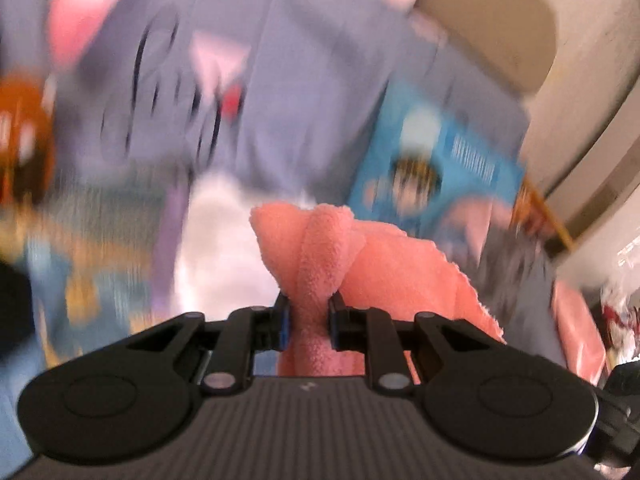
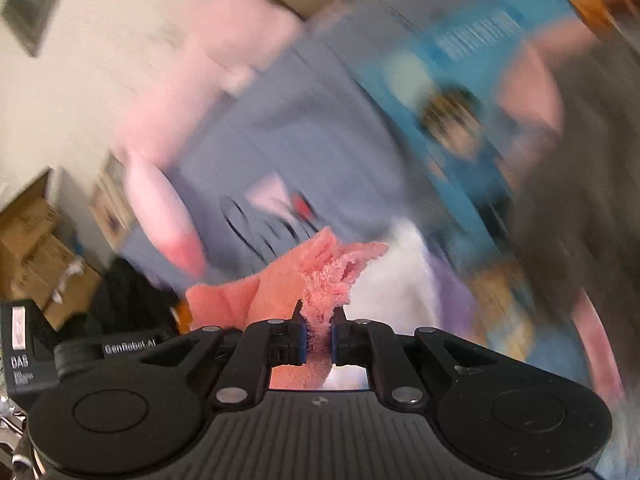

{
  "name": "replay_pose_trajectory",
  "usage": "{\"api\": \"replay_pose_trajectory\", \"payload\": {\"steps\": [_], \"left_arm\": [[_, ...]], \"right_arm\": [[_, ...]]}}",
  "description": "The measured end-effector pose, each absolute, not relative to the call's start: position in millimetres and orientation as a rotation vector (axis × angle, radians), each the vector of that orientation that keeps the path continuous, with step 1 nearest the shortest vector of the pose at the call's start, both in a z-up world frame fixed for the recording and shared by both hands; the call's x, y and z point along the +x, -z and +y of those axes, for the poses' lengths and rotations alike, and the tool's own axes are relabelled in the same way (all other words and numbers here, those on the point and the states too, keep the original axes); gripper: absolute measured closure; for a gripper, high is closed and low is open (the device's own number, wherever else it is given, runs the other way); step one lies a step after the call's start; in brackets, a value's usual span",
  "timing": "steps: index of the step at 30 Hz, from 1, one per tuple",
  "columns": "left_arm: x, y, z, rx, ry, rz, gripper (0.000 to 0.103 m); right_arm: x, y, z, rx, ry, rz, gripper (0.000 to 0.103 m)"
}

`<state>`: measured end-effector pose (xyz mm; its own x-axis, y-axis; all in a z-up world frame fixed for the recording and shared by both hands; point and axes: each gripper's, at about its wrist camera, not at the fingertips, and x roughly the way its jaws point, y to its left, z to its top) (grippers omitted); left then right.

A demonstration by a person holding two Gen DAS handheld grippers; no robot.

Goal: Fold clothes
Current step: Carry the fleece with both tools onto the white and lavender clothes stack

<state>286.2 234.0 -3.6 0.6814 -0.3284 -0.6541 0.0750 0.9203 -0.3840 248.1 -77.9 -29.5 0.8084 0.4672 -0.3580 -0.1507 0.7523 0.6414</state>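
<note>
Pink terry cloth [image 1: 316,248], soft, light and likely limp, hung bunched between left tongs [image 1: 308,320] and right tongs [image 2: 319,334], each clamped on an edge.

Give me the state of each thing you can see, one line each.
Left hand-held gripper: shut on pink towel.
Right hand-held gripper: shut on pink towel.
Pink towel: bunched, pinched by both grippers.
Blue printed fabric: spread out behind, too blurred to tell more.
Cardboard boxes: stacked by the wall.
</note>
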Motion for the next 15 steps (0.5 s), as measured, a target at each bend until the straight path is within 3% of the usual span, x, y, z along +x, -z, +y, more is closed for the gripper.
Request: {"api": "replay_pose_trajectory", "payload": {"steps": [4, 11, 15], "left_arm": [[354, -3, 250, -0.286, 0.22, 0.741, 0.08], [438, 165, 241, -0.162, 0.041, 1.081, 0.08], [441, 174, 252, -0.232, 0.069, 1.046, 0.079]], "right_arm": [[311, 48, -57, 0.666, -0.322, 0.55, 0.092], [362, 197, -39, 0.783, -0.129, 0.903, 0.092], [364, 200, -34, 0.713, -0.134, 0.882, 0.091]]}}
